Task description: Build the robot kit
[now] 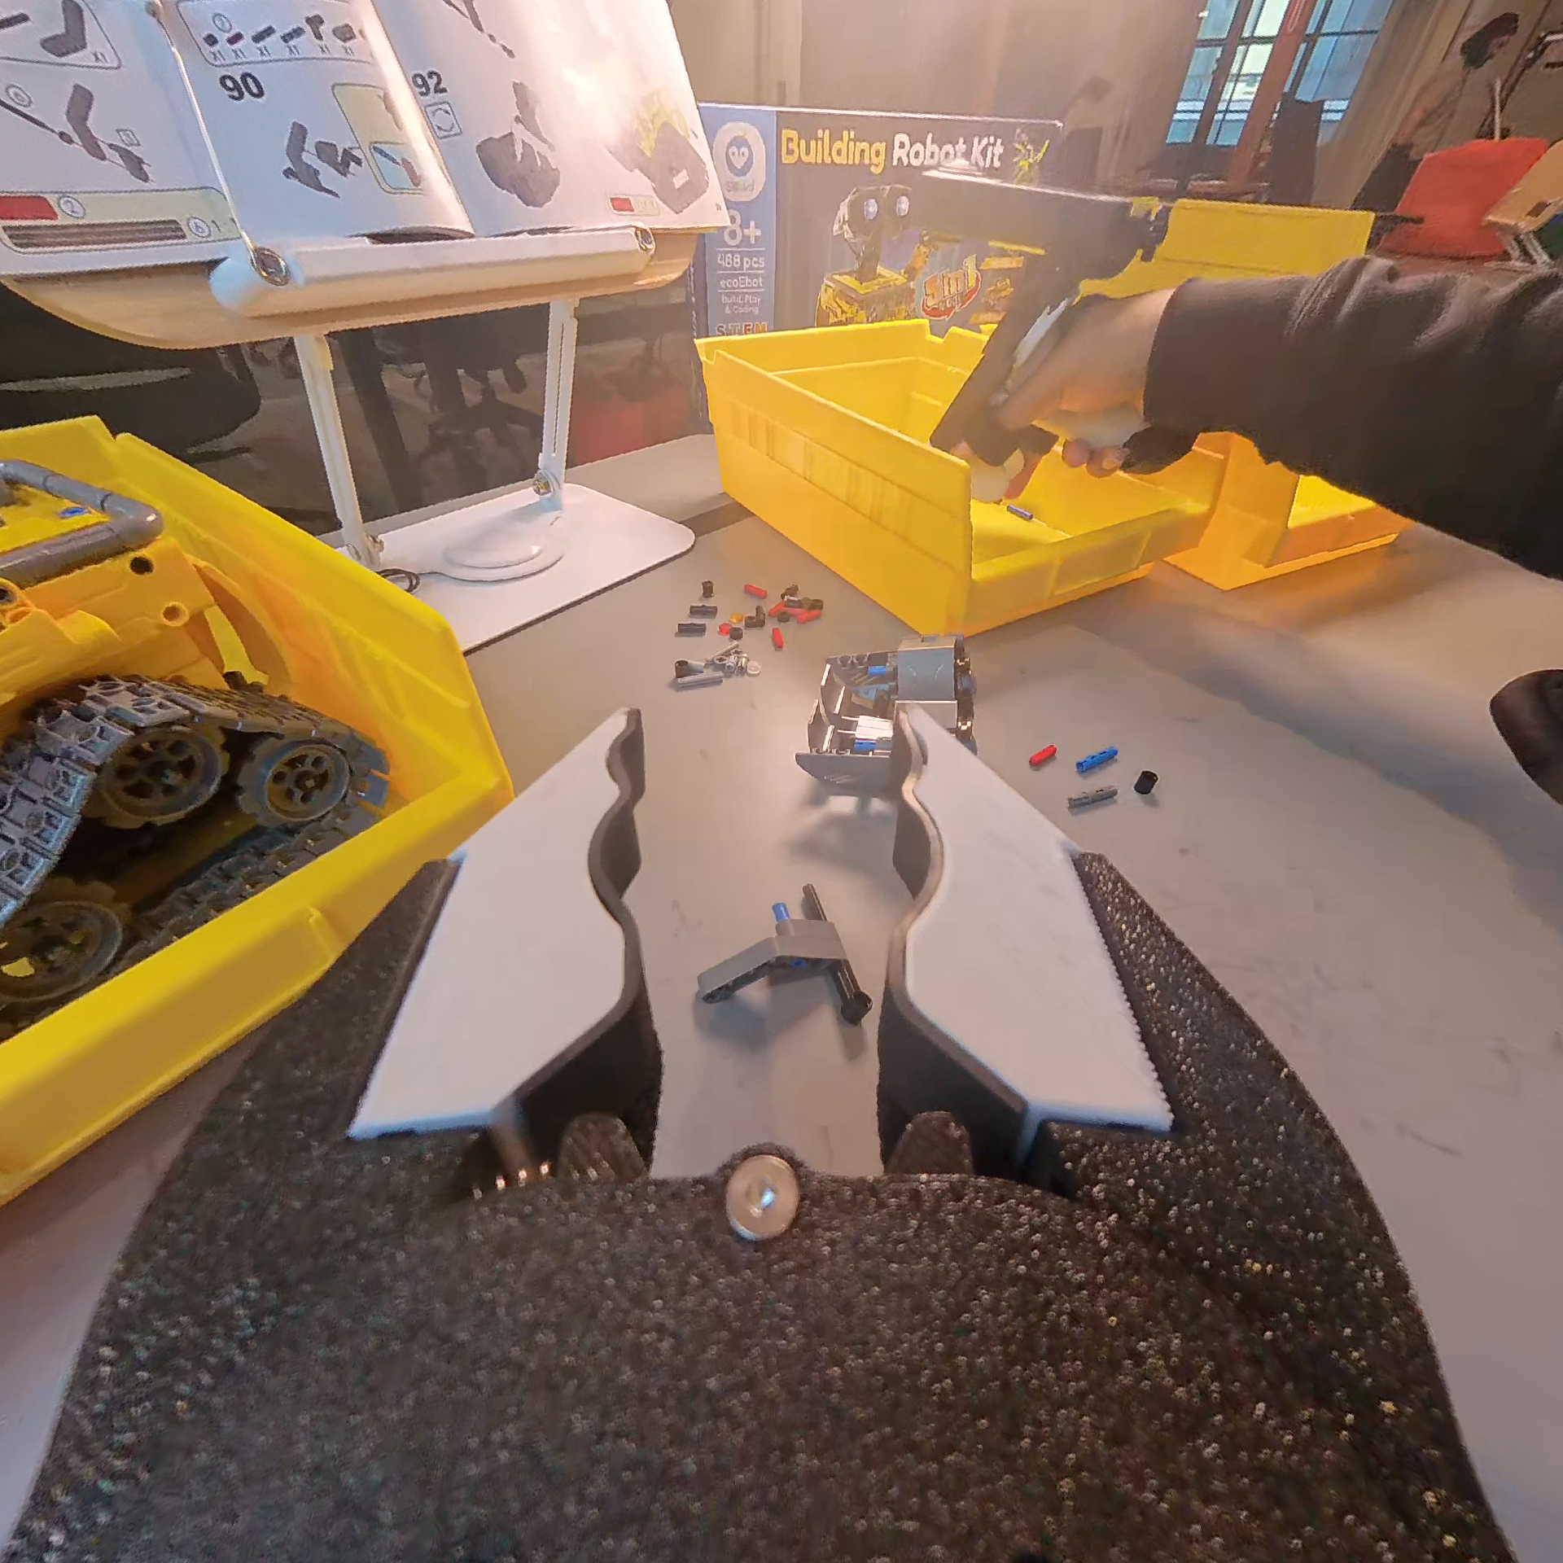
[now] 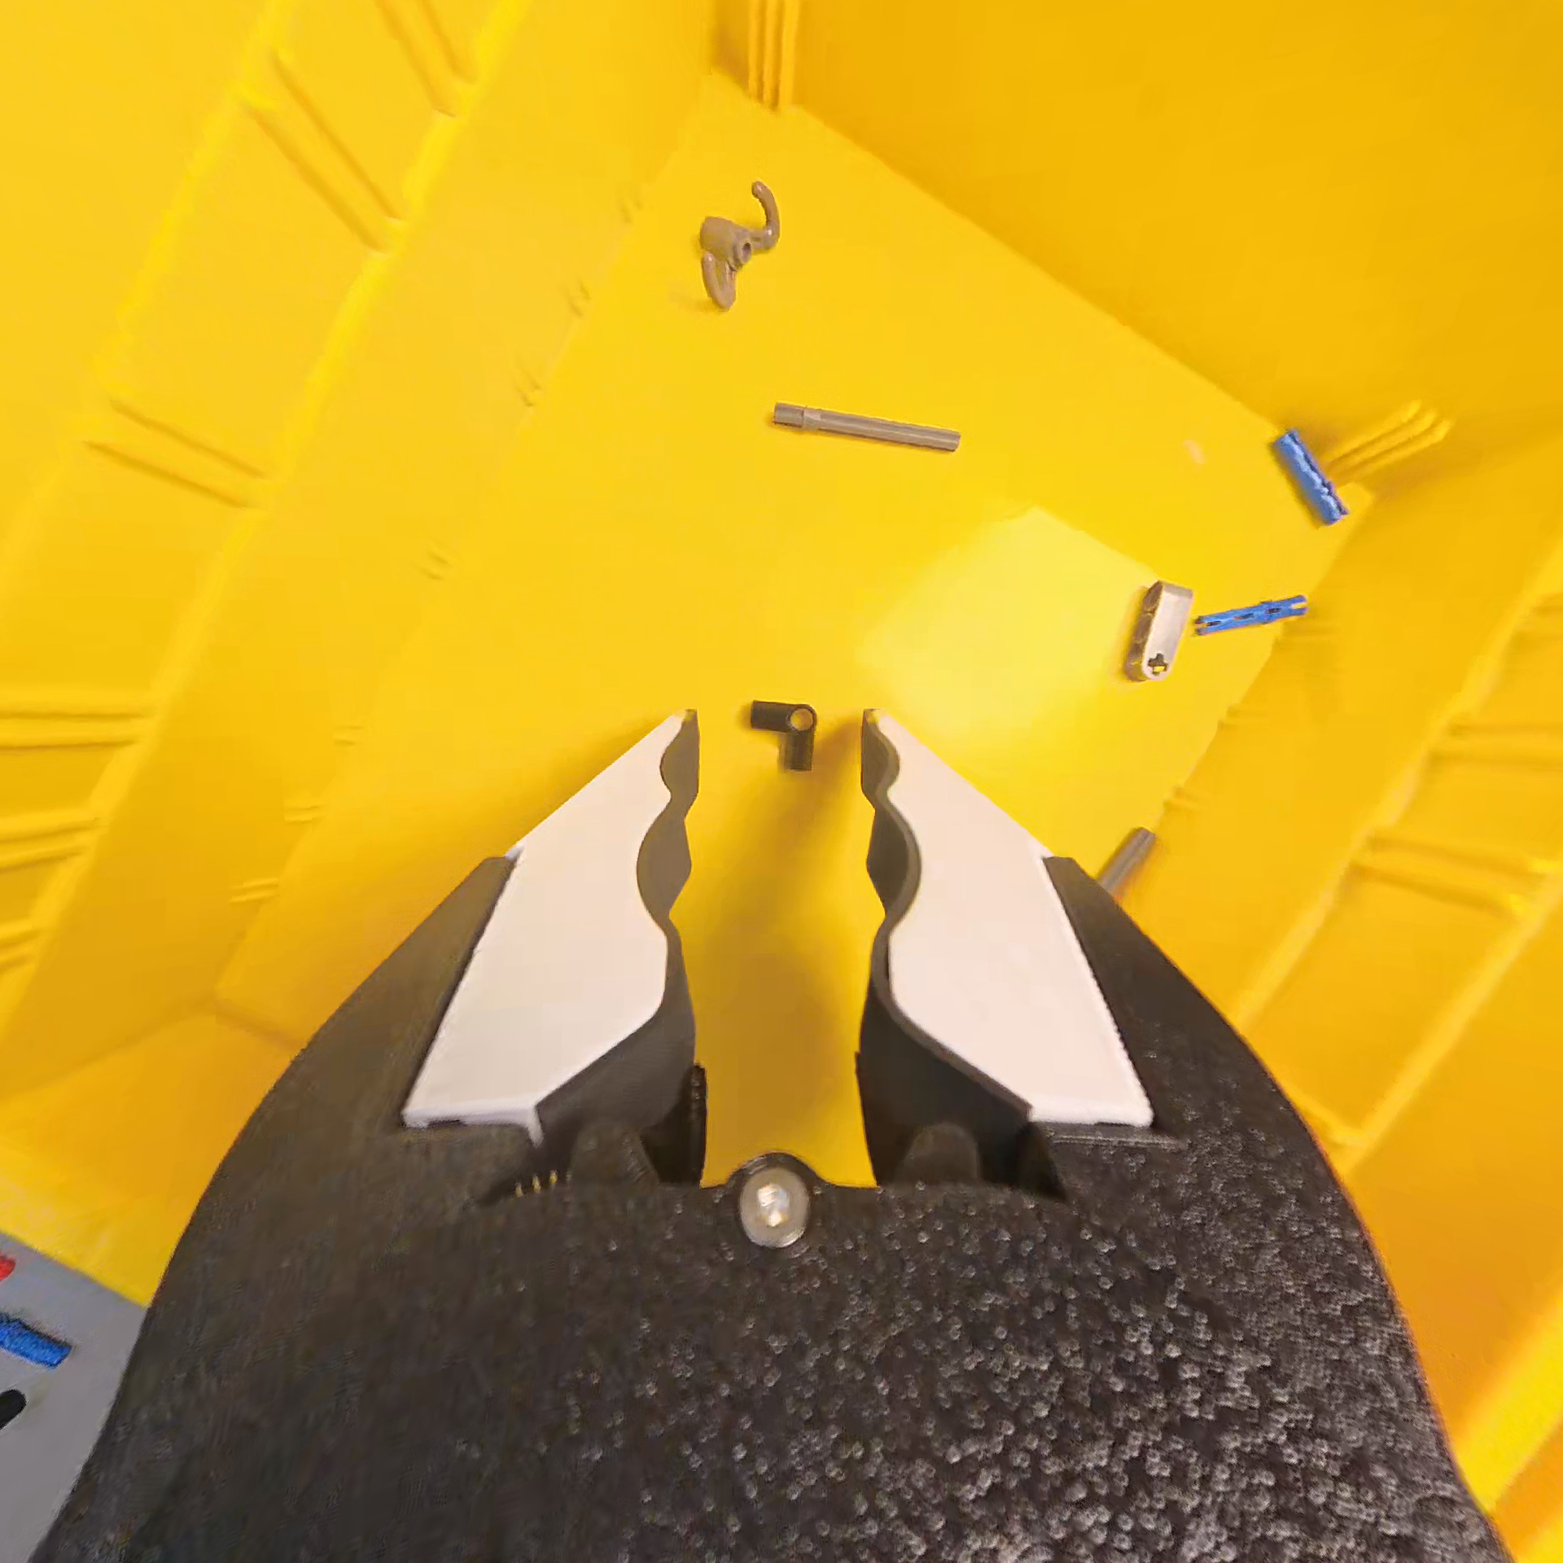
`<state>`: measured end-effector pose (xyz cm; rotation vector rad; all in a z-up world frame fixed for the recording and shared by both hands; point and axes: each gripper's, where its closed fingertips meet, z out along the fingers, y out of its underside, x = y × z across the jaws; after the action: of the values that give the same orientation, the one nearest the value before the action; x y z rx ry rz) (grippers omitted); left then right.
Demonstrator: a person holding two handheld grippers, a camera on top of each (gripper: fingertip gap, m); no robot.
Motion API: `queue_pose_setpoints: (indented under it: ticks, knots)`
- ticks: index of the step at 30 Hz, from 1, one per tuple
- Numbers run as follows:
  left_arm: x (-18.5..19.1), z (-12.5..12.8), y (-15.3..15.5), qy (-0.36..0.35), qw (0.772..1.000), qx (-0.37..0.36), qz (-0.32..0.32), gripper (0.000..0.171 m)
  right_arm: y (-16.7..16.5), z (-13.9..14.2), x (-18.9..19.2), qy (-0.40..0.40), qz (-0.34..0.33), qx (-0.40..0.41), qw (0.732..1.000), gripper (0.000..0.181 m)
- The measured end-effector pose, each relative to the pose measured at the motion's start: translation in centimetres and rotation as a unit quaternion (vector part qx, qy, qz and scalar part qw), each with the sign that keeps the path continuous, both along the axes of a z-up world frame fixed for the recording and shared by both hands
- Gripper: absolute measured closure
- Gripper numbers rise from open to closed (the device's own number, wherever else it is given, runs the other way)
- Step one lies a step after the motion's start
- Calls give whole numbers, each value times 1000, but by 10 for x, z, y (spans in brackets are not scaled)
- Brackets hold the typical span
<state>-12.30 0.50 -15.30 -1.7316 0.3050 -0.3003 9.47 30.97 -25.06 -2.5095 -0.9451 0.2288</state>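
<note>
left gripper [image 1: 768,719]: your jaws apart, empty, over the grey bracket [image 1: 782,956].
right gripper [image 2: 780,715]: your jaws apart, black elbow [image 2: 786,729] between tips, in yellow bin [image 2: 423,423].

Inside the yellow bin [image 2: 1099,211]: two blue pins [image 2: 1309,476], one grey axle [image 2: 864,426], one tan hook-shaped piece [image 2: 734,245], one black elbow connector [image 2: 786,729], one pale short beam [image 2: 1157,630]. On the tabletop [image 1: 1269,888]: three yellow bins, one tracked vehicle model [image 1: 169,744] in the nearest bin [image 1: 406,643], one partly built grey and black assembly [image 1: 888,710], one small grey bracket with black axle [image 1: 786,956], one scatter of red and black pins [image 1: 753,622] too small to count, four loose pieces [image 1: 1095,774] to the right, one kit box [image 1: 854,220], one book stand [image 1: 474,262].
</note>
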Motion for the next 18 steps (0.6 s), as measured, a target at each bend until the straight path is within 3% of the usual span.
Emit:
queue_pose_setpoints:
  ticks: [7, 11, 13, 15, 18]
  knots:
    - [0, 6, -2, -4, 1000, 8, -2, 114, 3, -4, 3, 22, -16, 5, 1000, 167]
    - [0, 7, -2, -3, 1000, 9, 0, 114, 2, -1, 1, 25, -6, 12, 1000, 167]
    - [-1, 7, -2, -2, 1000, 9, 2, 114, -2, 16, -10, 52, 18, 37, 998, 167]
    - [-3, 7, -2, -1, 1000, 9, 4, 113, -19, 53, -33, 114, 73, 79, 988, 167]
    - [-4, 7, -2, -2, 1000, 8, 6, 113, -76, 101, -59, 170, 182, 119, 961, 167]
